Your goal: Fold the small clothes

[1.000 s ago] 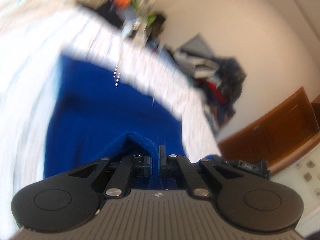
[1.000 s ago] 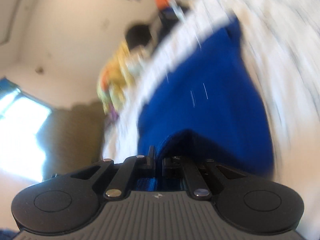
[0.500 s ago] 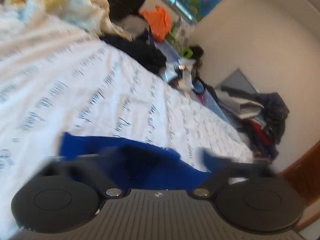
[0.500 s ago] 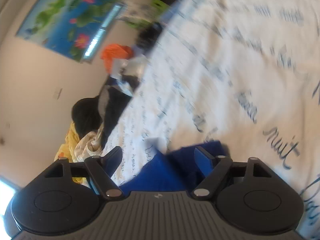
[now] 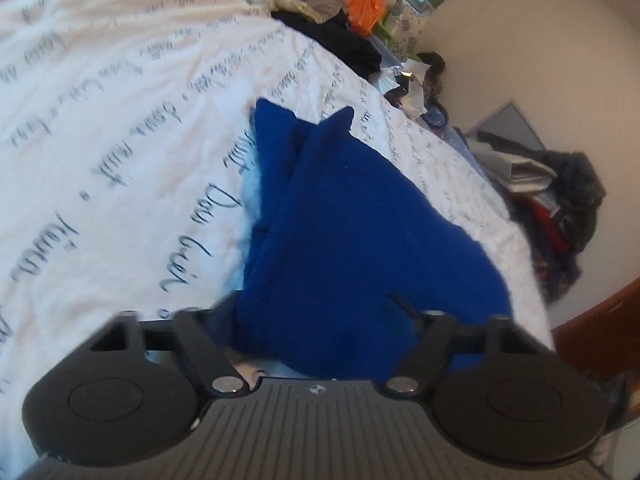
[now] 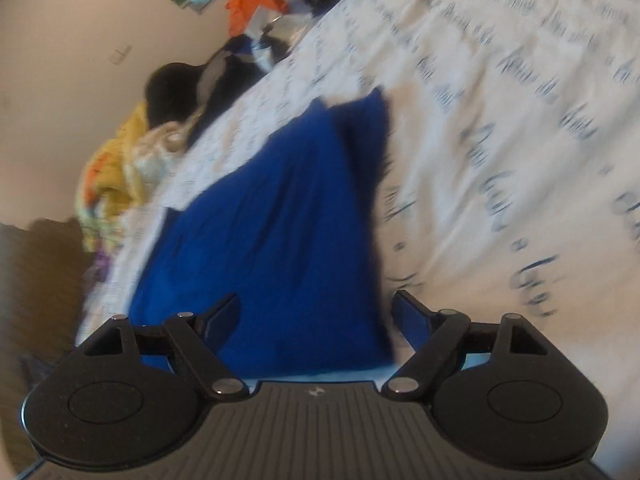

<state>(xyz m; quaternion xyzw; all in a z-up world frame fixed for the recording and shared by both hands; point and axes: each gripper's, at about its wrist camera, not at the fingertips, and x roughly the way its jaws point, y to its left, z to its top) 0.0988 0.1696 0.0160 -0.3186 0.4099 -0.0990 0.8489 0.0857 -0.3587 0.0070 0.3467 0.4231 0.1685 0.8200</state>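
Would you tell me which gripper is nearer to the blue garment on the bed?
Left, narrowly. The left gripper is closing with the blue garment filling the gap between its jaws; the right gripper stands open astride the garment's near corner, one finger off the cloth.

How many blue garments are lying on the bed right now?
1: the blue garment lies on the white lettered bedsheet, just ahead of both grippers. Others could be hidden in the clothes piles beyond.

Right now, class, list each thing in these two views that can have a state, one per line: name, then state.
Blue garment: lying on the bed, partly folded over itself.
Left claw: closing, garment edge between the jaws.
Right claw: open, garment edge between the jaws, not pinched.
Bed sheet: spread flat, slightly wrinkled.
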